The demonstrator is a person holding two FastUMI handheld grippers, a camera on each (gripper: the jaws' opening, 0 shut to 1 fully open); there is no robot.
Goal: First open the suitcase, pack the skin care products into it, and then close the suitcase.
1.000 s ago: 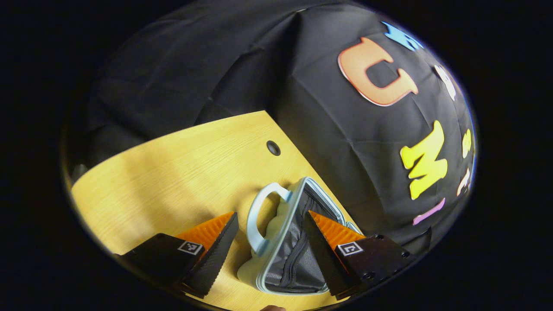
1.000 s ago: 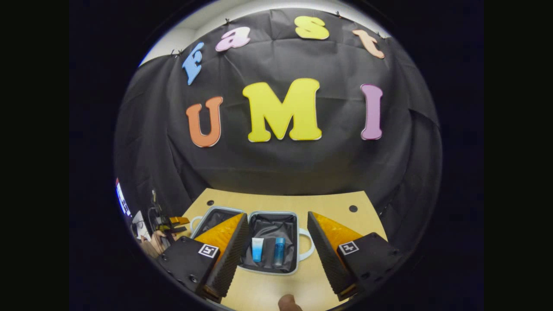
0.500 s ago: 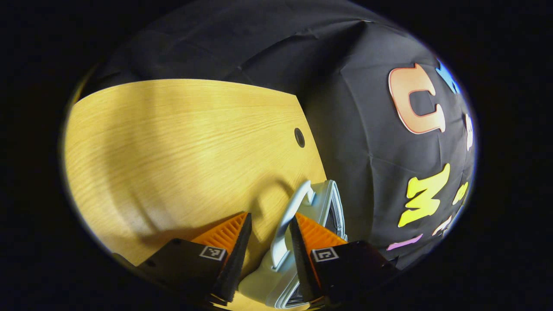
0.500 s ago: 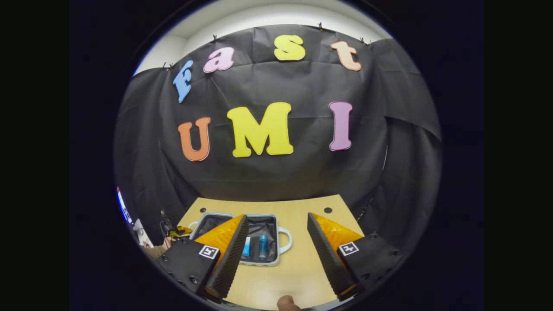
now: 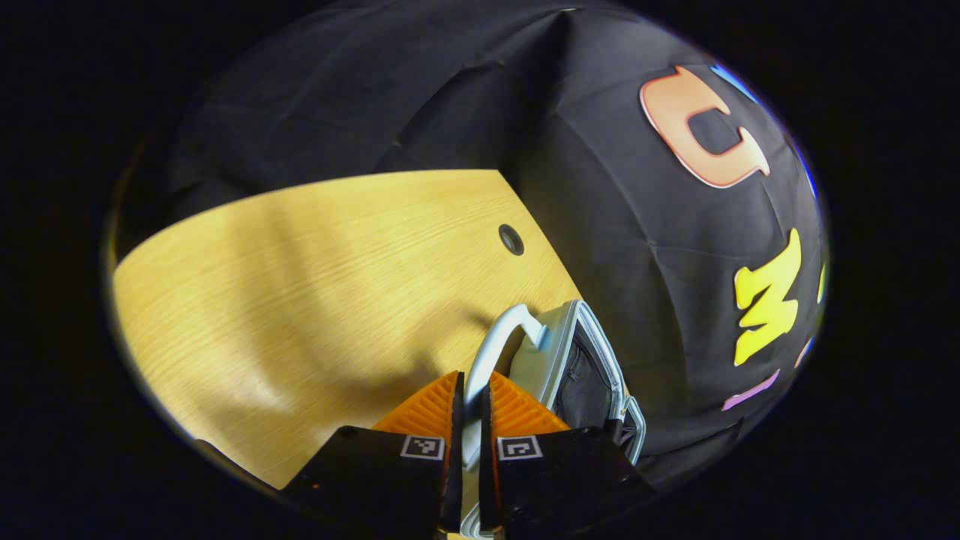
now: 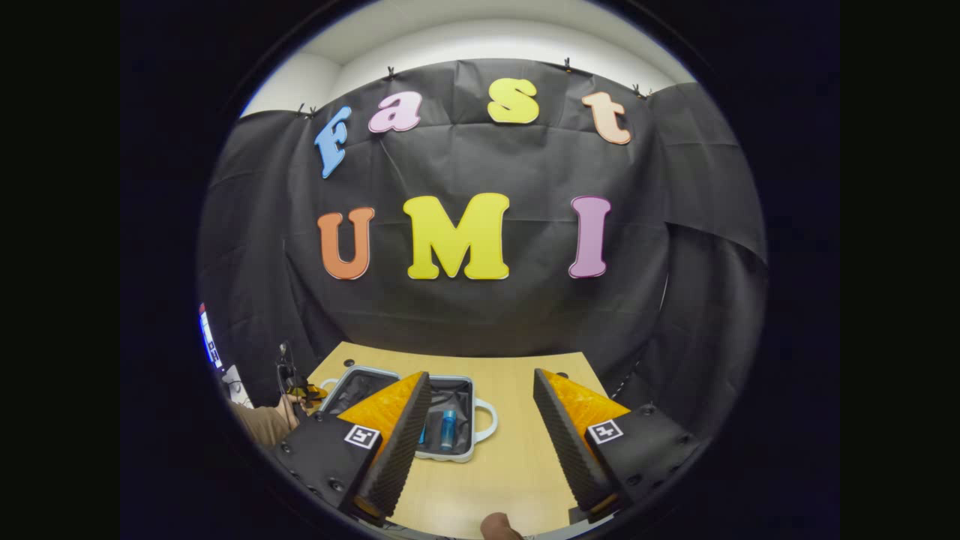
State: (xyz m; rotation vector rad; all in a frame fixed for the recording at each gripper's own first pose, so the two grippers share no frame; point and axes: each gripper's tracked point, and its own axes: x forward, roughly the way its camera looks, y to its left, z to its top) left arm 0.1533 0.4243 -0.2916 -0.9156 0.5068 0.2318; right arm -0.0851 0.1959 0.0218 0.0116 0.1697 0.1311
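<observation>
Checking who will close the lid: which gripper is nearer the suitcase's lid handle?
Left. The left gripper has its jaws closed on the lid handle; the right gripper hovers open, back from the suitcase.

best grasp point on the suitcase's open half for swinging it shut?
Its handle. The loop stands proud of the shell's outer edge, farthest from the hinge, with a gap that lets the jaws pinch its thin bar. Come from the outer side, away from the half holding the blue bottle. The left gripper is already shut on that bar; the right gripper is open.
</observation>
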